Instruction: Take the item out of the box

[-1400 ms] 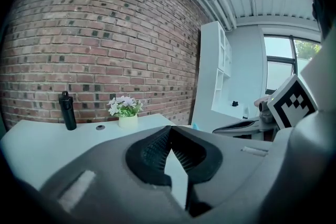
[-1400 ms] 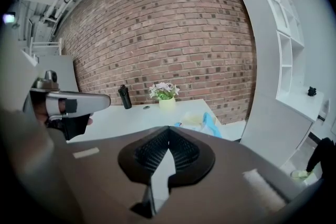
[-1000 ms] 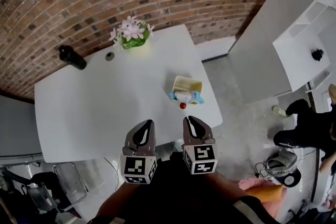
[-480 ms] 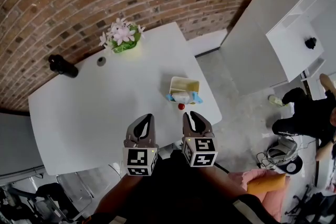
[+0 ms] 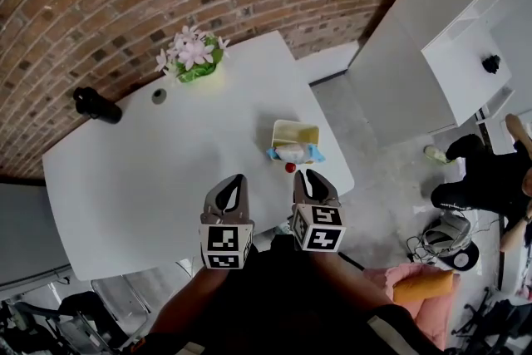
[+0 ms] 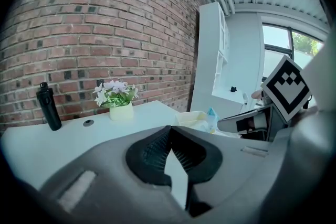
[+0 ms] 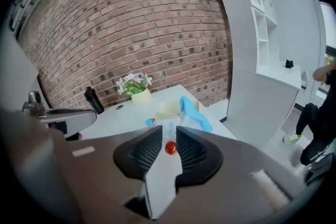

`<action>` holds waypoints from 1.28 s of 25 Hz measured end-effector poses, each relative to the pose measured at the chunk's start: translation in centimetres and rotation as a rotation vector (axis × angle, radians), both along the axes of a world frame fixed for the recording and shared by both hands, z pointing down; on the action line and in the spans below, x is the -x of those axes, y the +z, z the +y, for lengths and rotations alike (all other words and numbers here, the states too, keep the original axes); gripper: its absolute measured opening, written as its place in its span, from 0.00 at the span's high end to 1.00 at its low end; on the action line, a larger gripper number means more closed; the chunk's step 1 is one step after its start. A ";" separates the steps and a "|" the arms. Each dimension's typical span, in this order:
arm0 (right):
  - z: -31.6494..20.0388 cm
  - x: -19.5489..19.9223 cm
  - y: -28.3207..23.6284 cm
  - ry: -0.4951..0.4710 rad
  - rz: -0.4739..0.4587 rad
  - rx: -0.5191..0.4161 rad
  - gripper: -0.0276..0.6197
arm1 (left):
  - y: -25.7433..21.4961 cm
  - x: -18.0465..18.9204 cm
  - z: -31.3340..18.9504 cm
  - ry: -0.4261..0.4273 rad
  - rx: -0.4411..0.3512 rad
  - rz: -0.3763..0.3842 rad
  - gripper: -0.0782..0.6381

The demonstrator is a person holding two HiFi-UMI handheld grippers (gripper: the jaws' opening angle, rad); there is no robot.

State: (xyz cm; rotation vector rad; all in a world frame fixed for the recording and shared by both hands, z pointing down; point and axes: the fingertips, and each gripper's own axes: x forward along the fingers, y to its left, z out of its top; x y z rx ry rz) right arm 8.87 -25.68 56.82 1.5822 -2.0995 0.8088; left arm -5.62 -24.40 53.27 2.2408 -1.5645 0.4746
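A: What does the head view give that the gripper views don't?

B: Both tools at once. The left gripper [image 5: 235,179] and right gripper [image 5: 307,173] sit side by side at lower centre, over the lower edge of the white table [image 5: 150,170].

A: And the gripper views?

B: The jaws. The left gripper view shows its pads closed together with nothing in them. The right gripper view shows a gap. Those jaws have just been opening and hold nothing. The small red ball [image 7: 170,148] shows through the gap, lying further off on the table.

A: Counts?

B: Two grippers, one pale yellow open box [image 5: 296,132], one red ball, one flowerpot with pink blooms [image 5: 194,58] and one black bottle [image 5: 94,105].

A: The item?

B: One blue-and-white packet [image 5: 293,152] at the box's lower end, right of centre and just above the ball. In the frame it lies just above the right gripper's tips, and up and right of the left's.
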 end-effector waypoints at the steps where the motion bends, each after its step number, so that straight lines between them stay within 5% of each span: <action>1: -0.1 -0.1 0.1 0.008 -0.003 0.004 0.83 | 0.2 0.1 -0.1 -0.001 0.004 0.000 0.88; 20: -2.6 -1.0 2.5 0.119 -0.035 0.070 0.80 | 2.7 0.7 -3.3 -0.001 0.056 0.014 0.88; 32: -3.2 -1.2 3.2 0.158 -0.048 0.096 0.87 | 3.9 0.6 -4.4 0.000 0.083 0.019 0.88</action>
